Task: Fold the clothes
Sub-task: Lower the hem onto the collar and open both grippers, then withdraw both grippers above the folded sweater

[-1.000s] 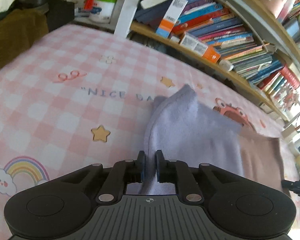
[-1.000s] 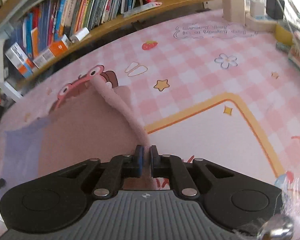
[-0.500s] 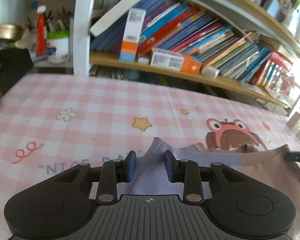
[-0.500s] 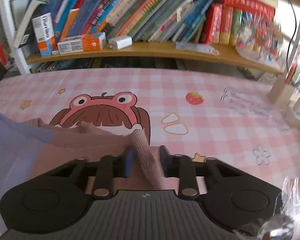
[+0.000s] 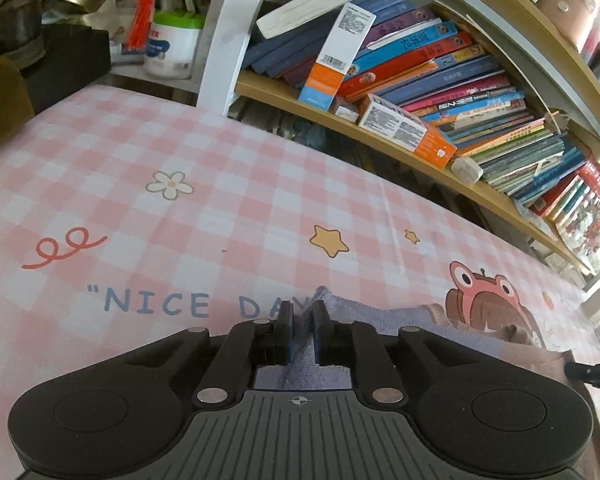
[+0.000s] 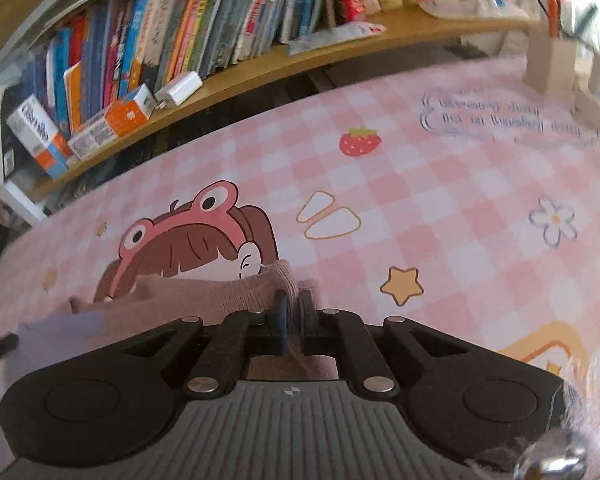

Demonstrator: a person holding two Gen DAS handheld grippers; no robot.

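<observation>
A pink checked tablecloth (image 5: 228,184) is seen in both views, spread below a wooden bookshelf (image 5: 400,148) packed with books. Only in the left wrist view are the words "NICE DAY" (image 5: 196,306), a flower print, a white tub with a green lid (image 5: 172,46) and a red tassel shown. Only in the right wrist view are the whole frog-hat girl print (image 6: 192,248), a strawberry print (image 6: 360,142) and pale wooden holders at the far right edge shown.

The garment (image 5: 380,320) is laid on the tablecloth across the lower part of the frog-hat girl print. Its lilac part is seen mainly in the left wrist view, just right of "NICE DAY"; its dusty pink part (image 6: 204,296) is seen mainly in the right wrist view, covering the girl's chin.

The left gripper (image 5: 302,312) is tilted downward toward the tablecloth; its jaws are opening, with a lilac corner of the garment between them. The right gripper (image 6: 293,300) is likewise tilted downward, and a ribbed pink edge is pinched between its nearly closed fingers, just below the girl print.
</observation>
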